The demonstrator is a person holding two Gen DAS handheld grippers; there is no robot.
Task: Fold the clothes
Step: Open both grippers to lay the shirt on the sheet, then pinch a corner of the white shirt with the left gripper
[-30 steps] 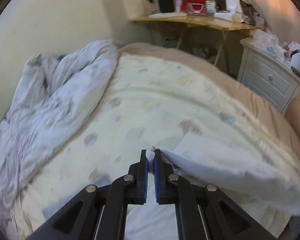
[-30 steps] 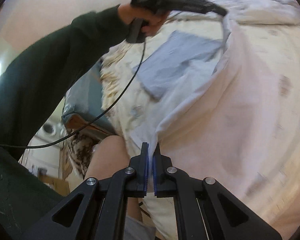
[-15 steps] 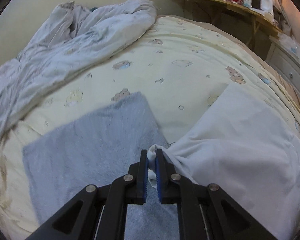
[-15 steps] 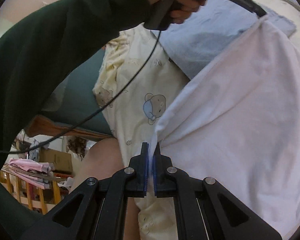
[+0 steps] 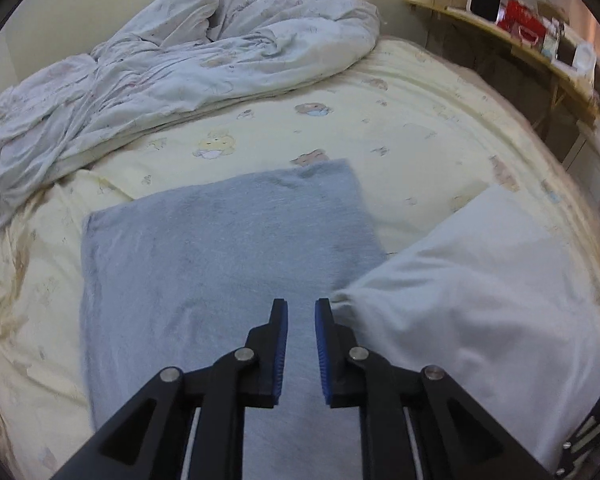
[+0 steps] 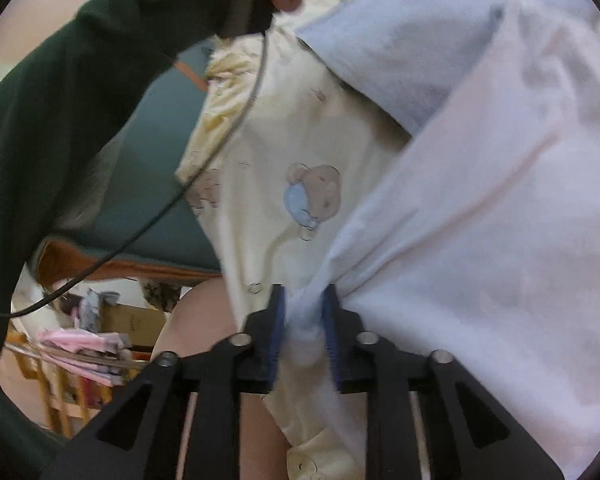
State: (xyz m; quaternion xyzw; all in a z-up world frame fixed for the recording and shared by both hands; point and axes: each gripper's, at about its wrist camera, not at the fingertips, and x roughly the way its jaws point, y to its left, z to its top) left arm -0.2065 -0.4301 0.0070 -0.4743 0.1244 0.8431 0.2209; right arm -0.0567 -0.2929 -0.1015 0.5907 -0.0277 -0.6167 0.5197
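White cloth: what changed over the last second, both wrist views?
The white cloth came down from mid-air onto the bed, its edge over the grey towel. The left hand-held gripper has just been opening and let its corner go. The right hand-held gripper has just been opening too, cloth bunched between its jaws. The towel and crumpled duvet stayed put.

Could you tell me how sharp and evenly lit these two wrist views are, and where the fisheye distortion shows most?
Left wrist view: mostly sharp, dim yellowish light, the grey towel crisp, the wooden shelf bowed and smeared near the rim. Right wrist view: softer with motion blur, the dark sleeve and the white cloth both smeared, black corners cropping both pictures.
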